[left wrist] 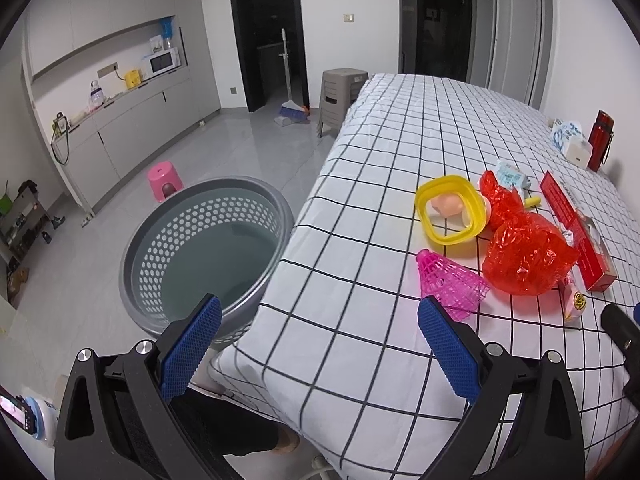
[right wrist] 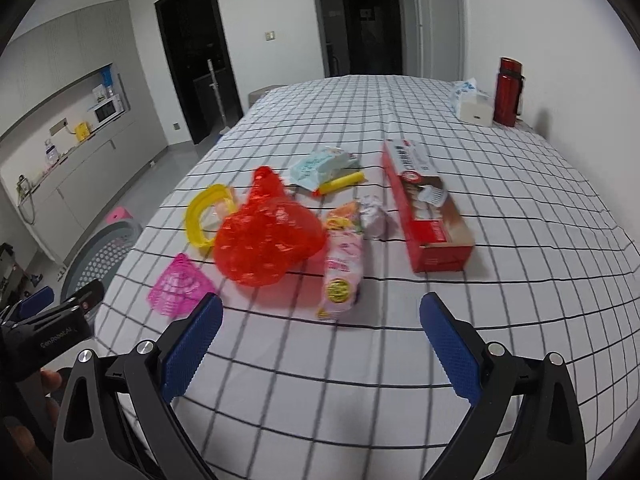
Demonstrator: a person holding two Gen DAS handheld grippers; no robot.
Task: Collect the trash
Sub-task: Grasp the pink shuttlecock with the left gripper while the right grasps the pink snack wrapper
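**Trash Collection: Both Tools Open, Nothing Yet Gripped**

The left tool (left wrist: 320, 320) is held with its jaws spread wide and empty, above the near corner of the tabletop (left wrist: 400, 140). The right tool (right wrist: 321, 318) is likewise spread wide and empty, aimed at the trash pile.

The red plastic bag (right wrist: 266, 236) is taken as the landmark. The trash is clustered around it on the checked cloth:

- Pink shuttlecock (right wrist: 178, 290): on the near side of the bag, toward the basket, nearest the left tool.
- Yellow ring-shaped lid (right wrist: 206, 216): beside the bag on the basket side.
- Pink snack wrapper (right wrist: 342, 276): touching the bag on the side away from the basket.
- Crumpled foil ball (right wrist: 374, 216): just beyond the wrapper.
- Red carton (right wrist: 426, 204): farther out again, lying flat with its near end open.
- Pale blue packet (right wrist: 320, 166) and yellow tube (right wrist: 342, 182): behind the bag.

The grey perforated basket (left wrist: 200, 248) stands on the floor against the table edge, well apart from the bag. This placement is judged to allow items to be dropped in with a short carry.

The red bottle (right wrist: 508, 92) and tissue pack (right wrist: 470, 102) stand far behind the bag at the wall; these are judged not to be trash.

Limits of view: the right wrist picture is motion-blurred, so printed labels cannot be read. What lies under the bag is hidden. A pale object inside the yellow lid cannot be identified.
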